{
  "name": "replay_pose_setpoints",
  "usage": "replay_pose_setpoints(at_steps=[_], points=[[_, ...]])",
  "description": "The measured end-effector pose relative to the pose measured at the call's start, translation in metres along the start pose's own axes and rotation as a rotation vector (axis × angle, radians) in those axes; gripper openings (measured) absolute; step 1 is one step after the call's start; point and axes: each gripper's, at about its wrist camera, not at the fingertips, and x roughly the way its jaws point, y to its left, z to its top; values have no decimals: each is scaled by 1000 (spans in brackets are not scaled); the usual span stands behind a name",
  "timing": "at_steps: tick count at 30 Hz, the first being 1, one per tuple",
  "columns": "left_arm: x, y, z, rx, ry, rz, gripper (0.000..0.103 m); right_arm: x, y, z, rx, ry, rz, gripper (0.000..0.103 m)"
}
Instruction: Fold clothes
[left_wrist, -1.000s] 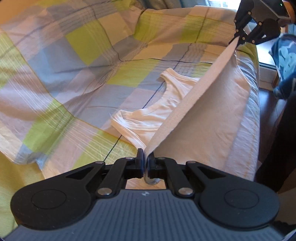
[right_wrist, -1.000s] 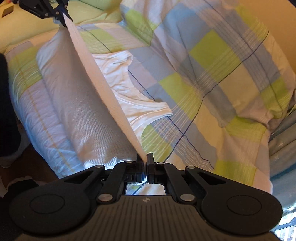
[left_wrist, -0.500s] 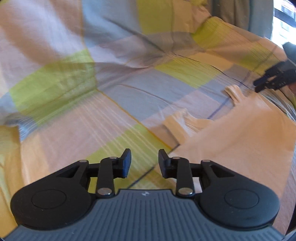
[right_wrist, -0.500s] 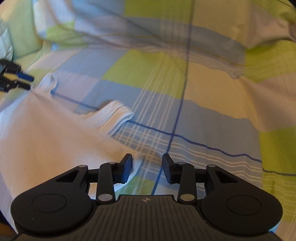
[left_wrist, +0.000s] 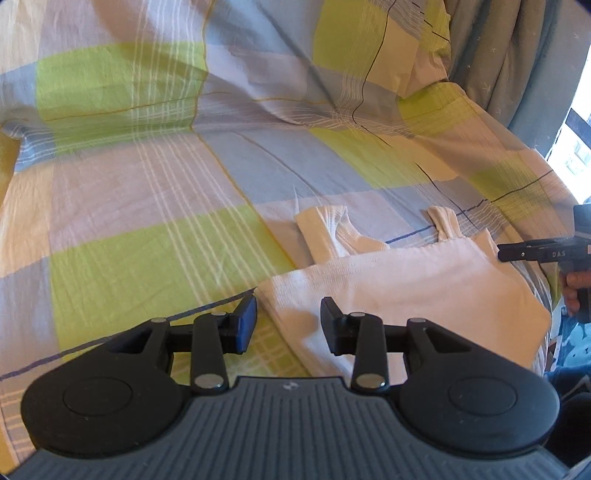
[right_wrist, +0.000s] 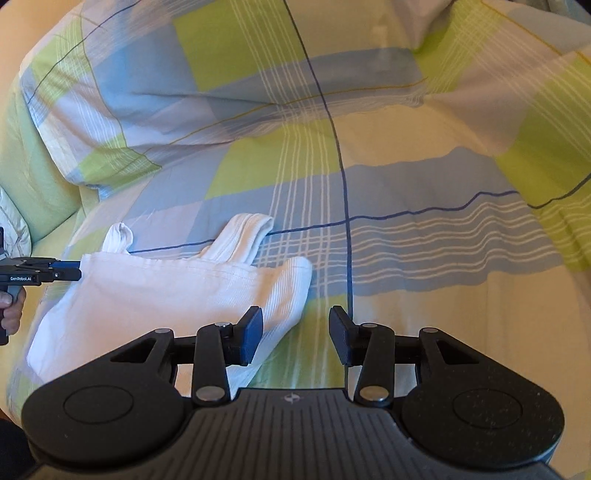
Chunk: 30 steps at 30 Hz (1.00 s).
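The white ribbed cotton tank top (left_wrist: 406, 288) lies folded once on the checked green, blue and cream bed cover (left_wrist: 155, 206), long axis left to right, straps far. The left gripper (left_wrist: 288, 325) and right gripper (right_wrist: 295, 334), jaws just opened and empty, flank its near corners, equally close.

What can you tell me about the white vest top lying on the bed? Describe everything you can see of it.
The vest top is white, of a finely ribbed, soft-looking knit. It lies flat on the checked bedcover, folded over on itself, so that its two shoulder straps stick out beyond the folded edge. It looks smooth, with few creases. Nothing holds it: the left tongs and the right tongs stand open at its two near corners.
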Motion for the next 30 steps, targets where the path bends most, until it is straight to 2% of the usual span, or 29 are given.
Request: replay_pose_setpoints(at_steps=[1, 3, 6, 8, 9, 11, 15, 18, 24, 30], points=[[1, -1, 0, -3, -4, 6, 21, 2, -1, 0, 4, -6, 0, 45], [2, 0, 1, -6, -5, 18, 10, 5, -5, 1, 34, -28, 18, 45], [1, 4, -2, -17, -17, 11, 4, 10, -9, 3, 82, -48, 63, 45], [0, 4, -5, -9, -29, 13, 3, 15, -6, 3, 69, -50, 89, 44], [0, 4, -6, -7, -35, 15, 3, 17, -5, 2, 65, -50, 95, 40], [-4, 3, -6, -11, -50, 20, 2, 19, -6, 2, 70, -47, 74, 6], [-30, 4, 5, 3, -141, 21, 2, 0, 0, 5, 50, -126, 67, 5], [-31, 9, 17, 0, -163, 33, 2, -17, 3, 15, 29, -200, 61, 4], [-3, 20, 27, -14, -140, 76, 2, 7, -6, 34, 28, -202, 29, 4], [12, 33, 21, -35, -123, 97, 2, 35, -15, 33, 46, -185, 5, 4]])
